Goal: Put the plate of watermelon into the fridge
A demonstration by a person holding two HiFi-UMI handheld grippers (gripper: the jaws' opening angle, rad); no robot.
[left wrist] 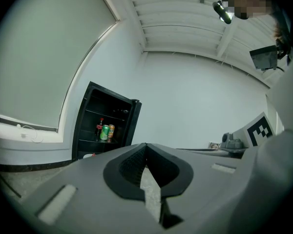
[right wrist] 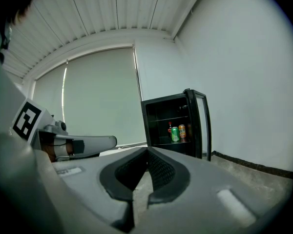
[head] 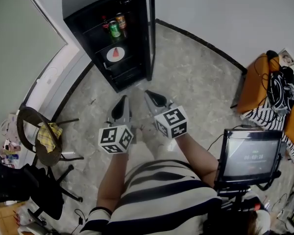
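Note:
A black fridge [head: 108,28] stands open by the wall, its door [head: 150,28] swung to the right. On a lower shelf inside lies a white plate [head: 115,58] with a red watermelon slice [head: 115,52]. My left gripper [head: 123,102] and right gripper [head: 152,96] hover side by side over the floor, well short of the fridge. Both point toward it, and both are shut and empty. The left gripper view has its closed jaw tips [left wrist: 146,147] below the distant fridge [left wrist: 105,126]. In the right gripper view, the closed tips [right wrist: 147,152] face the fridge [right wrist: 176,126].
Drink cans [head: 115,29] and a bottle stand on the shelf above the plate. A round chair with a yellow cloth [head: 44,138] is at the left. A monitor on a stand [head: 250,155] is at the right, with an orange seat and cables [head: 264,87] behind it.

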